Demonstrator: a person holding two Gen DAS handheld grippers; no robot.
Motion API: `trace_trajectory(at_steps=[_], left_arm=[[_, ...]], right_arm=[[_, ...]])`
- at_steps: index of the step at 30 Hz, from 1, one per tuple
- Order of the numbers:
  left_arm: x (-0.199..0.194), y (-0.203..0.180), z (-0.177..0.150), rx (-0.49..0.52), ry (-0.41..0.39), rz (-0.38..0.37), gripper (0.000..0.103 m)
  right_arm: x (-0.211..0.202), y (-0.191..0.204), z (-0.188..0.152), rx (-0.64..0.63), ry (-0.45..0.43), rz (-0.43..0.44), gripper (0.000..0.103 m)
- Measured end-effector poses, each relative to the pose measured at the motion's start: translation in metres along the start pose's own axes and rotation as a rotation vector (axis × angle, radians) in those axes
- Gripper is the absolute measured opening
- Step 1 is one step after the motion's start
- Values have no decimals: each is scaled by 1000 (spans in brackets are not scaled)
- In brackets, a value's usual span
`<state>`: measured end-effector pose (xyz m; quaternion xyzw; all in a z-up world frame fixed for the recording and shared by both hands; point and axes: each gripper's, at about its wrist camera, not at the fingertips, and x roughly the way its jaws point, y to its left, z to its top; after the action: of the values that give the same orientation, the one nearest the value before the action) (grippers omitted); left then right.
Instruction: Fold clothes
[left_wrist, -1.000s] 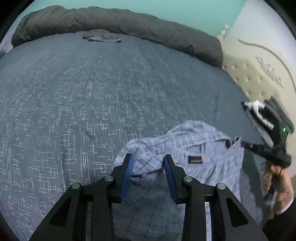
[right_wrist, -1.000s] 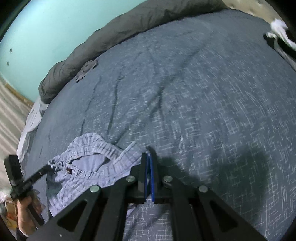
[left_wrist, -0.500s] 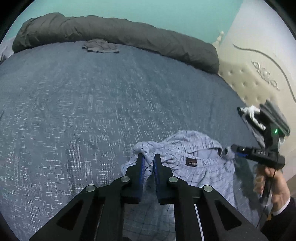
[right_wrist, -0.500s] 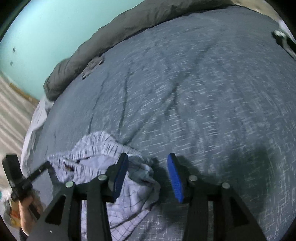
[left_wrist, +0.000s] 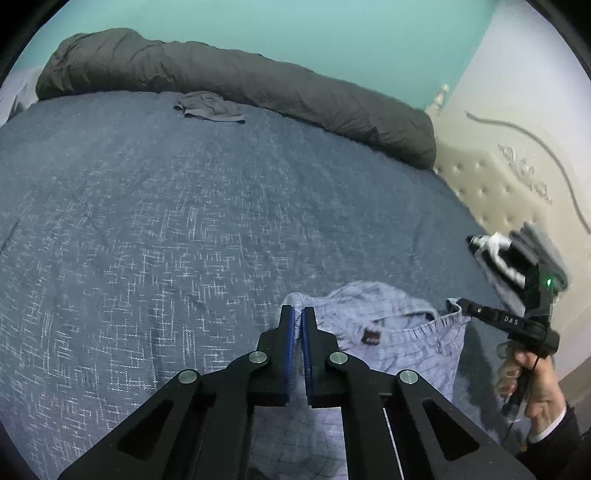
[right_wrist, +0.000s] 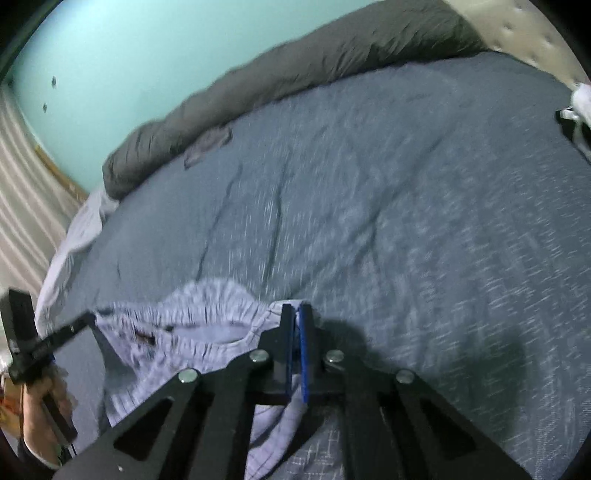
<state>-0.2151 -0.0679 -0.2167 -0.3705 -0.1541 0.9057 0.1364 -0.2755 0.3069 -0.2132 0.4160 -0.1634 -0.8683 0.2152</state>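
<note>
A pair of light blue checked shorts (left_wrist: 402, 339) with an elastic waistband lies at the near edge of the bed. My left gripper (left_wrist: 298, 314) is shut on the left end of the waistband. In the left wrist view the right gripper (left_wrist: 461, 303) pinches the right end, held by a hand (left_wrist: 535, 384). In the right wrist view my right gripper (right_wrist: 294, 310) is shut on the waistband corner of the shorts (right_wrist: 207, 328), and the left gripper (right_wrist: 92, 317) holds the far end. The waistband is stretched between both, with the legs hanging below.
The blue-grey bedspread (left_wrist: 184, 221) spreads ahead. A dark grey rolled duvet (left_wrist: 240, 81) lies along the far side, with a small grey garment (left_wrist: 210, 107) in front of it. Black and white items (left_wrist: 506, 254) sit by the tufted headboard (left_wrist: 491, 184).
My left gripper went from open to shut on the waistband. My right gripper opened half a second ago and has shut again on the other end. The waistband is now pulled wider.
</note>
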Motion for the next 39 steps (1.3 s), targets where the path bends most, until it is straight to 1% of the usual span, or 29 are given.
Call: trace_trajectory(at_steps=[3,7,8,10,13,14,16,18,21,25,28,39], left_arm=[[-20,-6,8,19,-51,10,4],[-54,-13,16,29,-116,14,4],[-63,-15,17,34,-135,17,4],[-75,-16,19,29,-147,9,4],[-58,-7,13,16,-75,43,5],[-51,-5,11,11,-49,55,5],[-28,8,2,-33,20,47,6],[-14,15,-2,-51,57,61,7],[-2,21,-2,-72,62,77,19],[13,5,4,1,60,68,19],[32,-12,4,68,92,55,19],[60,-14,-13,120,215,63,19]], right_arm=[[-9,4,13,35,-60,72,2],[-31,24,23,-4,-152,124,2],[-35,29,24,-16,-165,132,2],[-40,36,27,-33,-182,141,2],[-29,34,26,-29,-148,125,2],[-23,32,24,-26,-122,113,2],[-8,28,19,-23,-69,81,2],[5,23,12,-28,-23,41,2],[19,15,4,-18,27,20,2],[29,14,0,-18,56,31,2],[32,16,-3,-22,71,42,2],[34,12,-7,-2,86,64,2]])
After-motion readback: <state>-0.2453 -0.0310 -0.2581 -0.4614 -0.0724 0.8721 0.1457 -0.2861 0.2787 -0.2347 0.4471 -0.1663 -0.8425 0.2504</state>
